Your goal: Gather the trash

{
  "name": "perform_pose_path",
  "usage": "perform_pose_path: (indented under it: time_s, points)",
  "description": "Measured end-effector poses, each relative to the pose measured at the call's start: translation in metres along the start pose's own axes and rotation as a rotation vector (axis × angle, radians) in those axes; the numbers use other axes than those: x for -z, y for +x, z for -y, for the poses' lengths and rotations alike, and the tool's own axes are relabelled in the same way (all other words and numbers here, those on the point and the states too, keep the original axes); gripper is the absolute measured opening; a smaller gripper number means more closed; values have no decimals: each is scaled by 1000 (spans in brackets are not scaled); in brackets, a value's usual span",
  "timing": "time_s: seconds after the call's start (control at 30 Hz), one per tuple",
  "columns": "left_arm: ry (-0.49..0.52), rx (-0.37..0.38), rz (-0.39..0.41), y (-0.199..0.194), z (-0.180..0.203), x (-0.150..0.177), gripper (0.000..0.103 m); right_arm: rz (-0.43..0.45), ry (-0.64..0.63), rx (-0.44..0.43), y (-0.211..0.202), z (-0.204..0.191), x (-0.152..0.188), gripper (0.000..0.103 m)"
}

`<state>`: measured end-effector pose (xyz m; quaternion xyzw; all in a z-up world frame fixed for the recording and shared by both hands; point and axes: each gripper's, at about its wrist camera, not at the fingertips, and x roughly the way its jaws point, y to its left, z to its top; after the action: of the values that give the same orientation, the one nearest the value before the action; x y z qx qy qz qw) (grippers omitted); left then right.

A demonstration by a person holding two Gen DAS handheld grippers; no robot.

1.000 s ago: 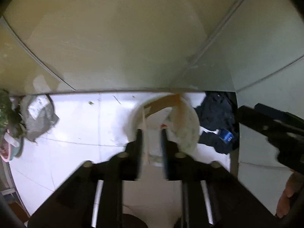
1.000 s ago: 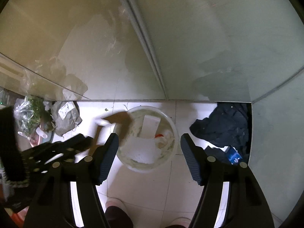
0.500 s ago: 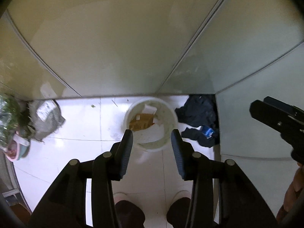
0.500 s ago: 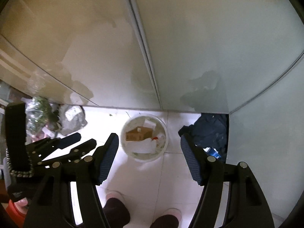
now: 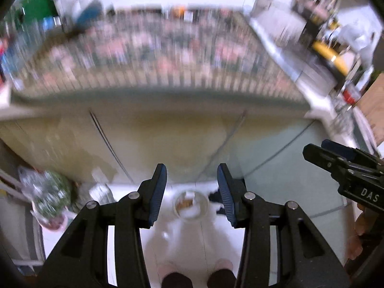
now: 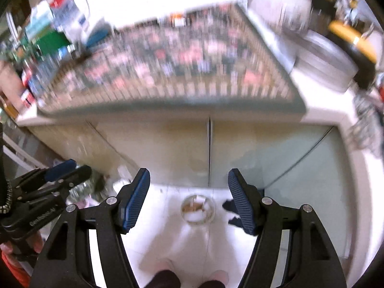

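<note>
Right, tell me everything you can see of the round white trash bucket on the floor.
The round white trash bucket stands upright on the pale tiled floor, seen from high above, open-topped with no lid. It looks like plastic. Inside lie brown cardboard scraps and white paper; finer detail is too small and blurred to tell. It sits just in front of the cabinet doors, with a dark crumpled cloth on the floor to its right. Neither gripper touches it.

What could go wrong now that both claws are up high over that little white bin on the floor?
Both views are badly blurred, so aiming at anything on the patterned counter would be guesswork. The left gripper and right gripper are empty, but the bin sits near the person's feet and could get kicked over.
</note>
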<state>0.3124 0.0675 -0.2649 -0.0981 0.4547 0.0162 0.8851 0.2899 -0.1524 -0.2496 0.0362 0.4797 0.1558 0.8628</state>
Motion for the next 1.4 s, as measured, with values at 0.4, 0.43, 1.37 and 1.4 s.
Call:
perform_pose_path:
  time_s: [0.4,0.43,1.37,1.4]
  points:
    - [49,3,273,-150,-4,-89,70,278,20,41,-122,-41,-63,68]
    - [57,-3,291,-154,-3,-95,73,292,13,48,-124,-41,-67,68]
    - [-139,-167,337,-49,30,-293,90,310,-202,-117,-35,48,-267,77]
    - [-141,-169,336,-44,27,-297,90,298,-197,-130,-27,50,-273,77]
